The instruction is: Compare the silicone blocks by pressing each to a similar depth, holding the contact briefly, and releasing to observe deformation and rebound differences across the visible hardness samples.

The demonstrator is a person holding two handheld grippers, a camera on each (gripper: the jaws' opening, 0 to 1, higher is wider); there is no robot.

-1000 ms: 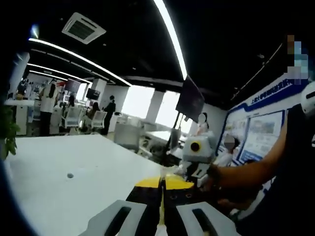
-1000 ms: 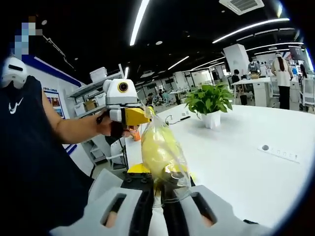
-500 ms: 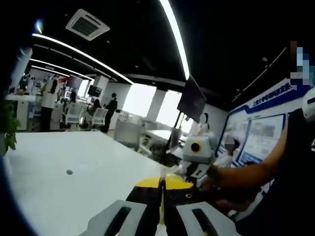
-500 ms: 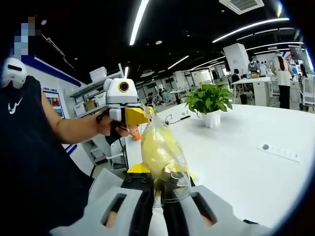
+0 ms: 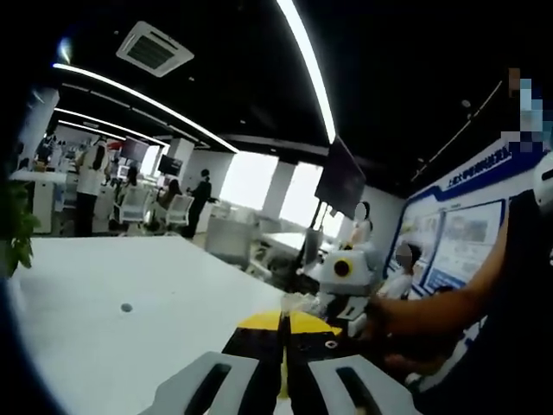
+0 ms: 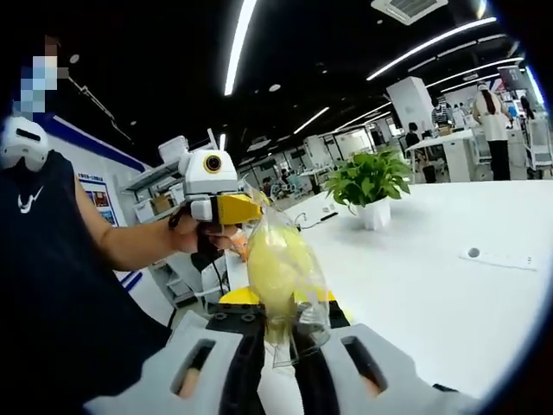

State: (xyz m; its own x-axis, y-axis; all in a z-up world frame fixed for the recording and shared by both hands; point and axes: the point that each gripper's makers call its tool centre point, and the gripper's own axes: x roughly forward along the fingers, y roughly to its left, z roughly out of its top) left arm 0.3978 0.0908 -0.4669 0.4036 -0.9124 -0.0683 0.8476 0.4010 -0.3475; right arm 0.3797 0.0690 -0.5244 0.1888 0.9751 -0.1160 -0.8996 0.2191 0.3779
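A clear plastic bag (image 6: 281, 268) with a yellow silicone block inside stands upright over the white table (image 6: 432, 294). My right gripper (image 6: 281, 316) is shut on the bag's lower end. In the right gripper view my left gripper (image 6: 246, 207) comes in from the left in a person's hand, and its yellow tips meet the bag's top corner. In the left gripper view its own jaws (image 5: 283, 322) are pressed together, with a thin sliver between them. The right gripper (image 5: 335, 303) shows just beyond them, held by a hand.
A potted green plant (image 6: 371, 181) stands on the table's far side, with a flat socket plate (image 6: 501, 258) to the right. The person's dark sleeve (image 6: 60, 285) fills the left. Desks, chairs and people stand far back in the room.
Both views have shifted slightly with the hands. The bag stays held between the two grippers as before.
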